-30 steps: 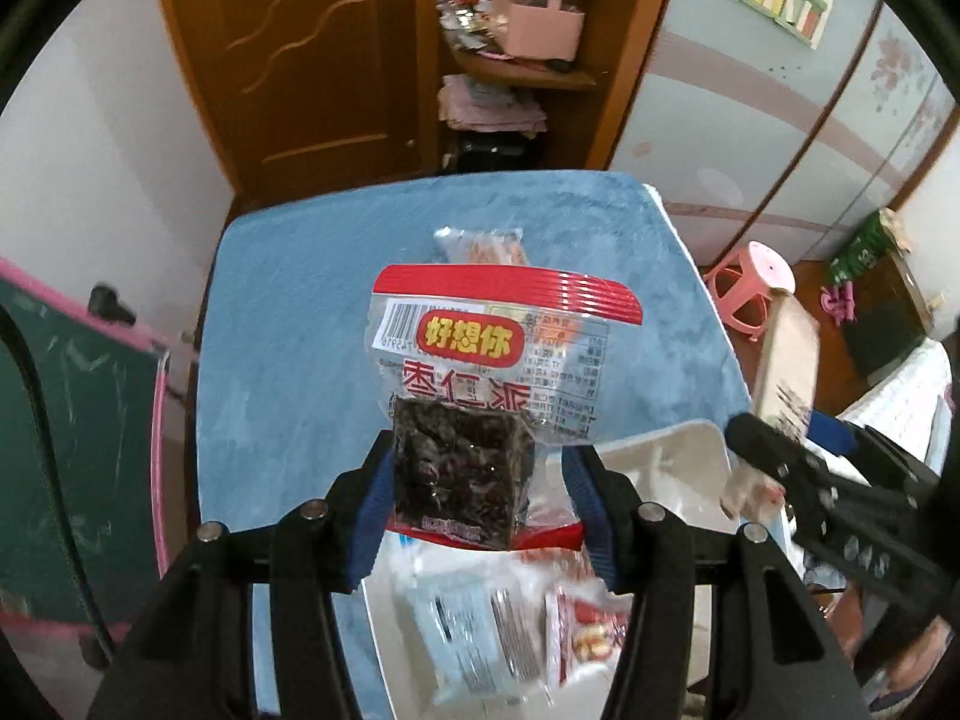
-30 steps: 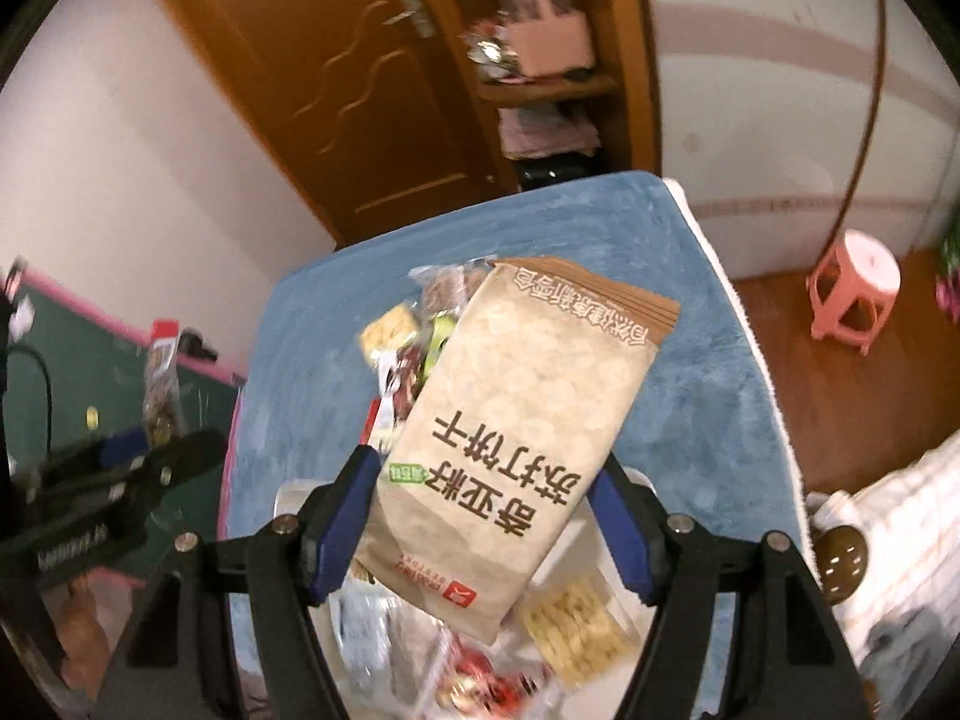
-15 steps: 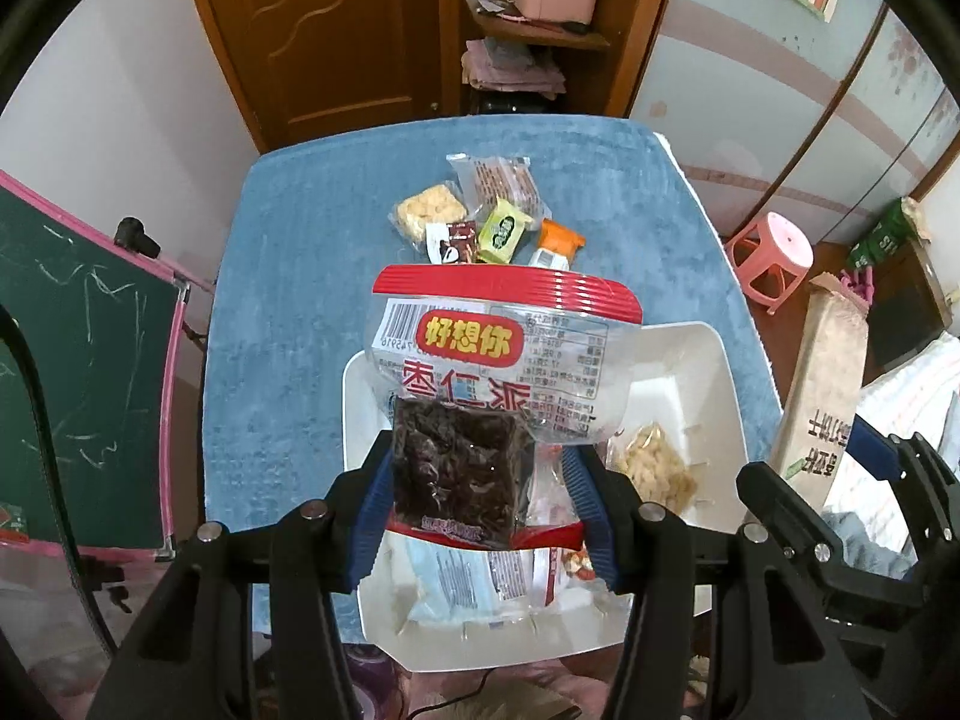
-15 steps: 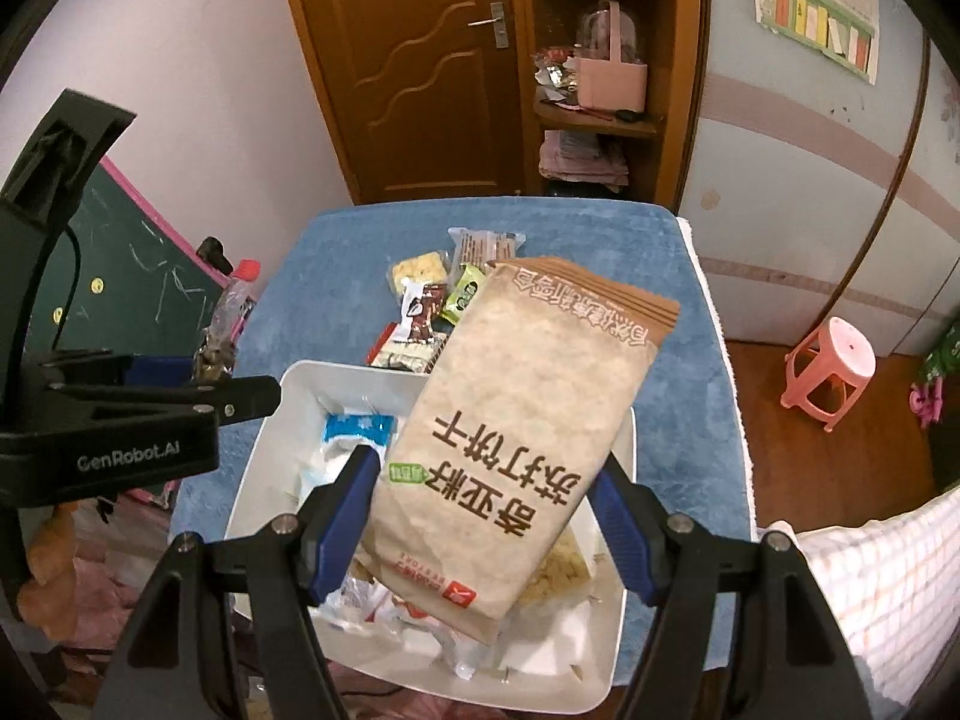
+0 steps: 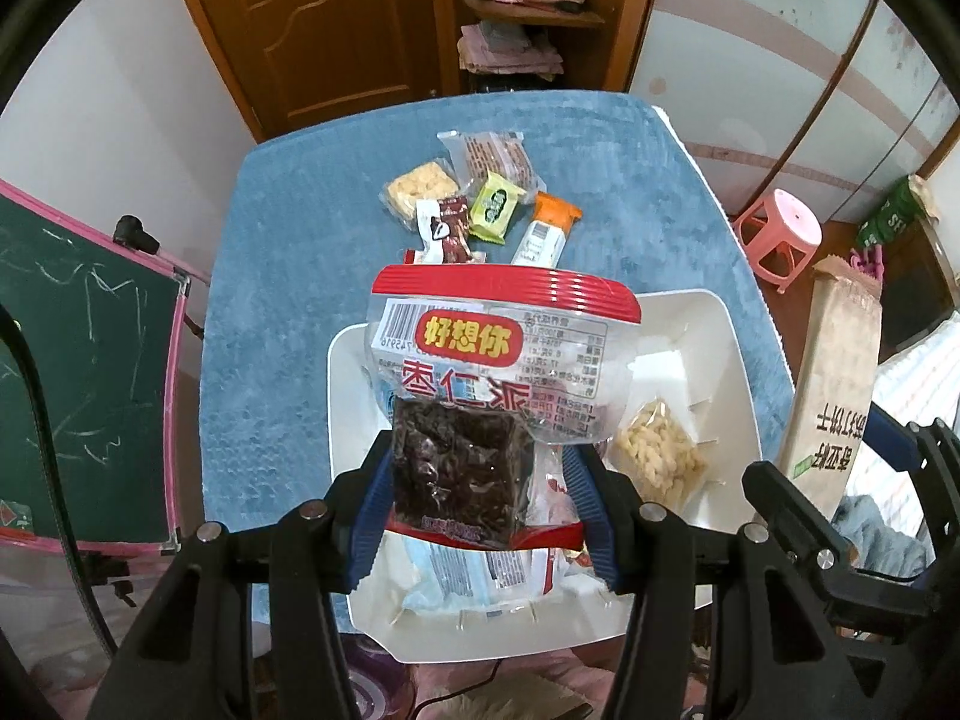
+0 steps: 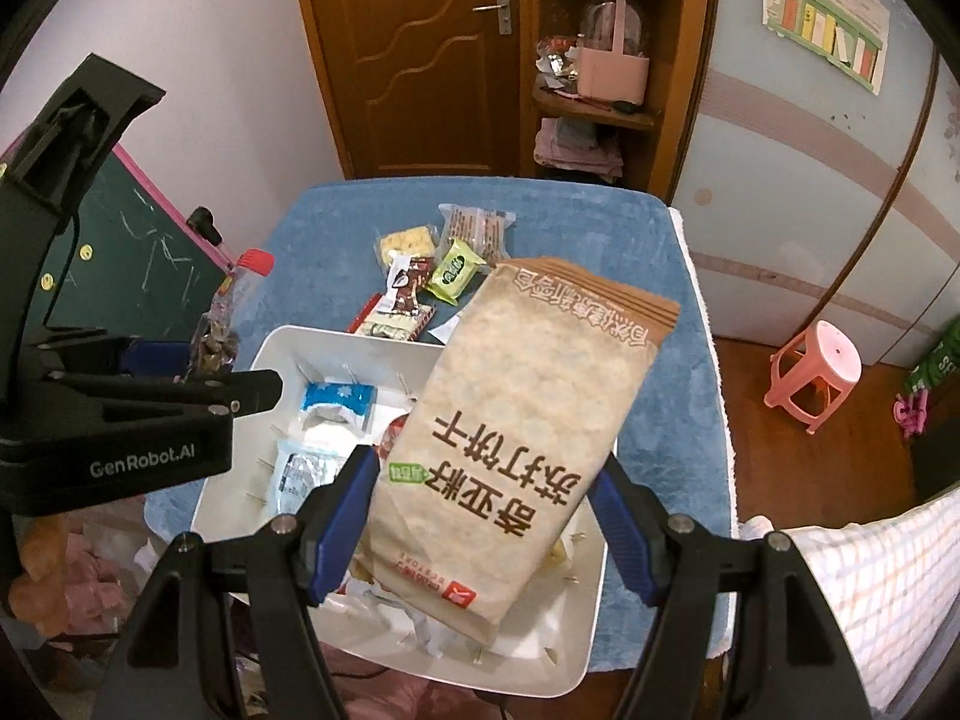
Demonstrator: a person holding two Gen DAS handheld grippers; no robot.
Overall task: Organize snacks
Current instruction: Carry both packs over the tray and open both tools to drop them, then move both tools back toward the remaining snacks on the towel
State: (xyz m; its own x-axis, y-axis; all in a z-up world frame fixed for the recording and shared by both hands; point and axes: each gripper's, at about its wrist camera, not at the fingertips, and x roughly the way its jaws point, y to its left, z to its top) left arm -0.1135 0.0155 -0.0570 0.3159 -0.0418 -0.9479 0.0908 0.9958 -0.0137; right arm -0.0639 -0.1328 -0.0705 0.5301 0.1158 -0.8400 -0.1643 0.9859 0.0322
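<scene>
1. Snacks: two packs are held above the white tray (image 5: 735, 360), which sits on the near part of the blue table (image 5: 270, 300).
2. Left gripper (image 5: 480, 510): its blue pads clamp the lower end of the date pack (image 5: 492, 396), a clear bag with a red top band and dark contents. The pack stands upright over the tray's left half.
3. Right gripper (image 6: 486, 516): its pads press both sides of the cracker bag (image 6: 516, 438), a tan pack with a brown end. The bag tilts up and to the right over the tray's right half.
4. Inside the tray: a blue-white pack (image 6: 336, 402) at the left and a clear bag of pale twists (image 5: 657, 456) at the right.
5. Beyond the tray's far edge, loose on the table: a green pack (image 5: 495, 207), an orange-ended bar (image 5: 546, 228), a yellow cracker pack (image 5: 420, 186), a brown pack (image 5: 447, 228) and a clear biscuit pack (image 5: 489, 156), clustered close together.
</scene>
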